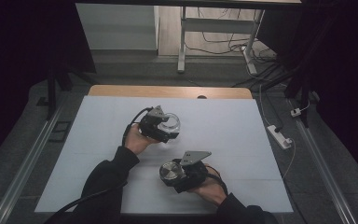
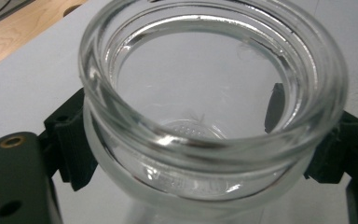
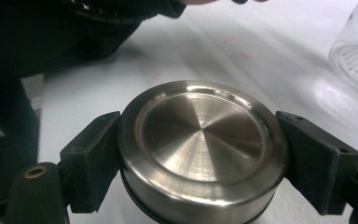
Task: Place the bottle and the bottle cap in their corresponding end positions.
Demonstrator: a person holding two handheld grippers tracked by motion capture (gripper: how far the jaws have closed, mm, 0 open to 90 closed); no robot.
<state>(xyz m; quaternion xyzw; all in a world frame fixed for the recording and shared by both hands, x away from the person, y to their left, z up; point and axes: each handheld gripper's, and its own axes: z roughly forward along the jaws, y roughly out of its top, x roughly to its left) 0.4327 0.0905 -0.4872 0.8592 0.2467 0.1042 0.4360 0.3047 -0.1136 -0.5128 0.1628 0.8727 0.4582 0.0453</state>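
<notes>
— What does the left gripper [image 2: 209, 140] have?
— A clear, round glass jar [image 2: 209, 102], clamped below its thick rim, mouth uncovered.
— The right gripper [image 3: 200, 158]?
— Closed on a brushed steel lid [image 3: 200, 140], apparently off the white table [image 1: 242, 135]; open space ahead.

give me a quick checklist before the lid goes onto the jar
1. Left tool gripping the glass jar: ok, its pads press the jar on both sides just below the rim.
2. Right tool gripping the metal lid: ok, pads clamp opposite edges.
3. Jar mouth open and unobstructed: ok, and the inside looks empty.
4. Lid lined up over the jar: not ok, in the high view the lid sits nearer the person than the jar, well apart.
5. Lid facing the right way: cannot tell, its flat brushed face shows and the underside is hidden.
6. Jar resting on the white table: cannot tell.
</notes>
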